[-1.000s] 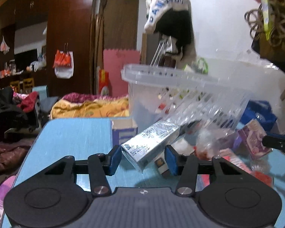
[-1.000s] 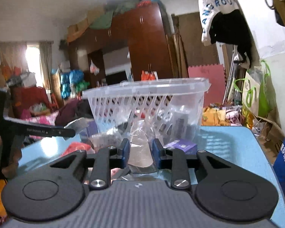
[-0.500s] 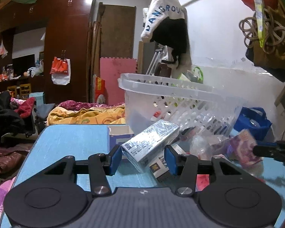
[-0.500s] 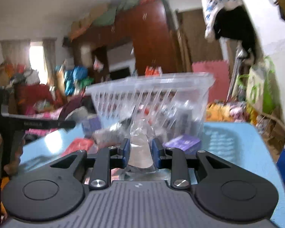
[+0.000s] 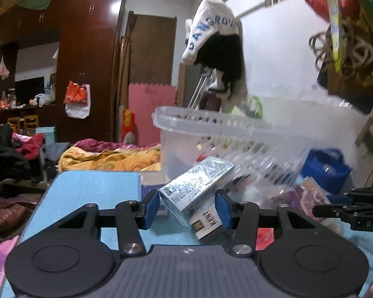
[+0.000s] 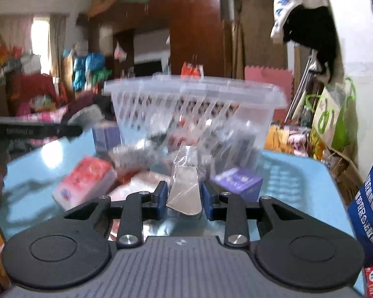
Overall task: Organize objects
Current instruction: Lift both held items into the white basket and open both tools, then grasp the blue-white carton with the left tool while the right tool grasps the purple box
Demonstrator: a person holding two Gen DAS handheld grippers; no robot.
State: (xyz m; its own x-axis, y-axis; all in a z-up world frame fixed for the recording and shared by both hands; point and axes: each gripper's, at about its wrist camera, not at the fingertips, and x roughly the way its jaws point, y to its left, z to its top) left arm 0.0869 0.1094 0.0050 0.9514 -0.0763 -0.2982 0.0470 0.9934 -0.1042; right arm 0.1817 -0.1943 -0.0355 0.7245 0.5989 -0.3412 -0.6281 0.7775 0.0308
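A clear slotted plastic basket [image 5: 226, 136] stands tilted on the blue table [image 5: 92, 188], with boxes and packets spilled at its foot; it also shows in the right wrist view [image 6: 191, 114]. My left gripper [image 5: 187, 207] is open, its pads either side of a silver wrapped box [image 5: 199, 183] lying over a white box [image 5: 207, 222]. My right gripper [image 6: 184, 200] is shut on a clear plastic packet [image 6: 186, 186] in front of the basket. The right gripper's fingers [image 5: 345, 206] show at the left view's right edge.
A red-and-white pack [image 6: 87, 183] and a purple box [image 6: 238, 181] lie beside the right gripper. A pink packet [image 5: 308, 196] lies right of the left gripper. A blue bag [image 6: 370, 203] hangs at the table's right edge. Beds and cupboards stand behind.
The basket has tipped further and the view has shifted. The right gripper has drawn back a little with the packet and its jaws stand slightly wider. The left gripper stays around the silver box.
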